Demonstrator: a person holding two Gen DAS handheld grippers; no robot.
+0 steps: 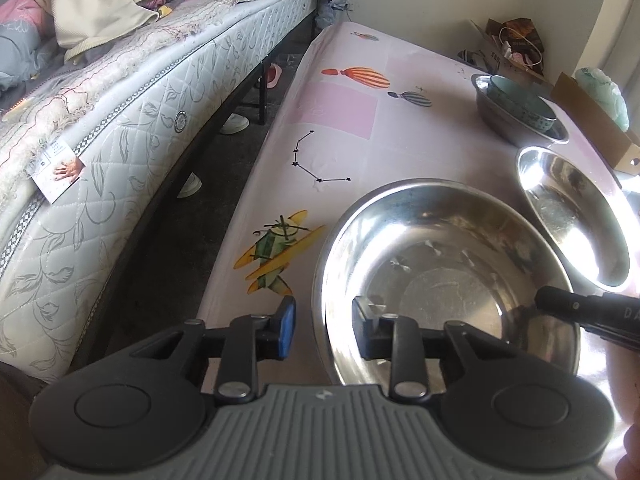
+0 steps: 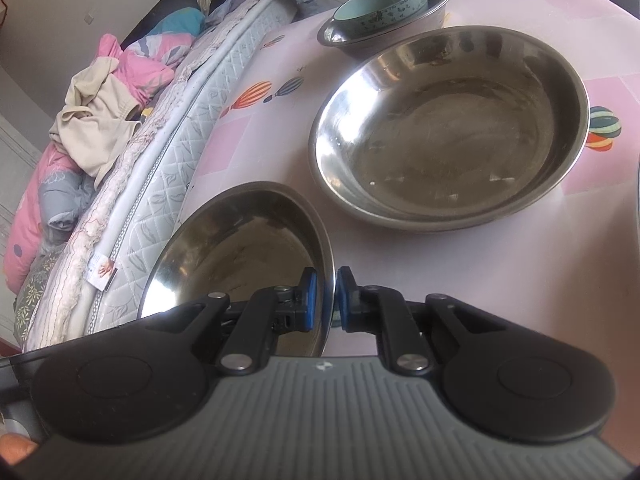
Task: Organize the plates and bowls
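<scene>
A wide steel plate (image 1: 440, 272) lies on the pink tablecloth (image 1: 340, 128) close in front of me. My left gripper (image 1: 324, 324) is open, its jaws astride the plate's left rim without pressing on it. My right gripper (image 2: 326, 286) is shut on the right rim of the same plate (image 2: 240, 256); one of its fingers (image 1: 580, 308) shows at that rim in the left wrist view. A second steel plate (image 2: 448, 128) sits just beyond it. Farther back, a teal bowl (image 2: 380, 4) rests inside a steel bowl (image 2: 436, 0).
A mattress (image 1: 160, 128) piled with clothes runs along the table's left side, with a narrow strip of floor and shoes (image 1: 234, 124) between them. Cardboard boxes (image 1: 592, 128) stand at the table's far right edge. A person's fingertip (image 2: 12, 448) shows at the lower left.
</scene>
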